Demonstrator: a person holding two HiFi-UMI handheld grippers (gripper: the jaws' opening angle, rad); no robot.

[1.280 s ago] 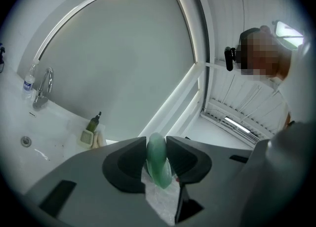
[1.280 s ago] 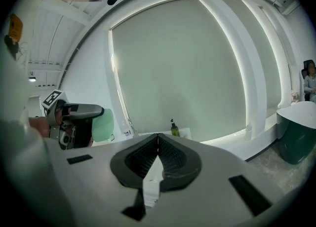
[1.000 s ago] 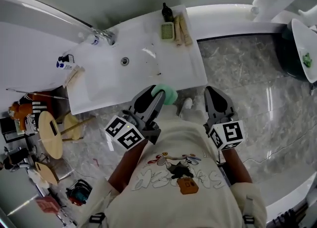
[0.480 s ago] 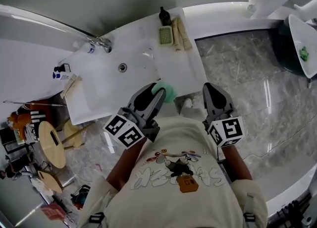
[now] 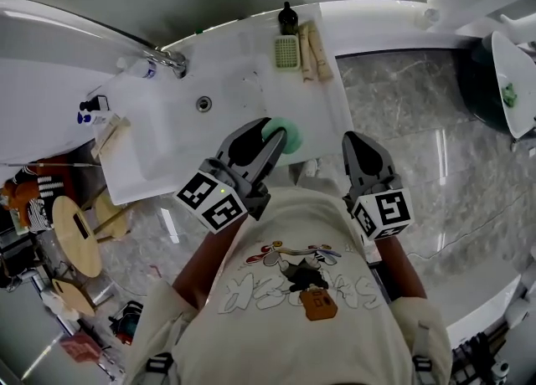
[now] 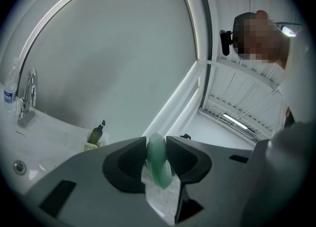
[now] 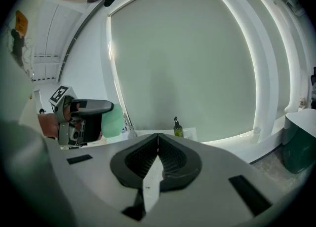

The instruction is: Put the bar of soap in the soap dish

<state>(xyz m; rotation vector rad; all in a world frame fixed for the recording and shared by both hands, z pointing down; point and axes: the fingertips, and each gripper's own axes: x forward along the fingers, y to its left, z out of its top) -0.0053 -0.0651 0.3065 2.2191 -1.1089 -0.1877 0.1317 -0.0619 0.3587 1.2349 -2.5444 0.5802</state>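
A pale green bar of soap [image 5: 287,136] is clamped edge-on between the jaws of my left gripper [image 5: 272,144], held above the front edge of the white sink counter [image 5: 243,65]. It shows as a thin green slab [image 6: 159,160] in the left gripper view and as a green patch [image 7: 112,120] in the right gripper view. The light green soap dish [image 5: 286,51] rests at the counter's far right, next to a dark pump bottle [image 5: 287,17]; both are small in the left gripper view, the dish [image 6: 90,147] below the bottle [image 6: 97,134]. My right gripper [image 5: 360,151] is shut and empty, over the marble floor.
A chrome tap [image 5: 170,60] and a drain [image 5: 203,104] lie in the basin. Tan rolled cloths [image 5: 313,50] lie right of the dish. Small bottles [image 5: 90,109] stand at the counter's left. Round wooden stools [image 5: 74,233] crowd the floor on the left; a dark bin [image 5: 486,82] stands right.
The view has shifted, so the counter and dish now sit slightly higher and to the right. Both grippers keep their places; the left still holds the soap.
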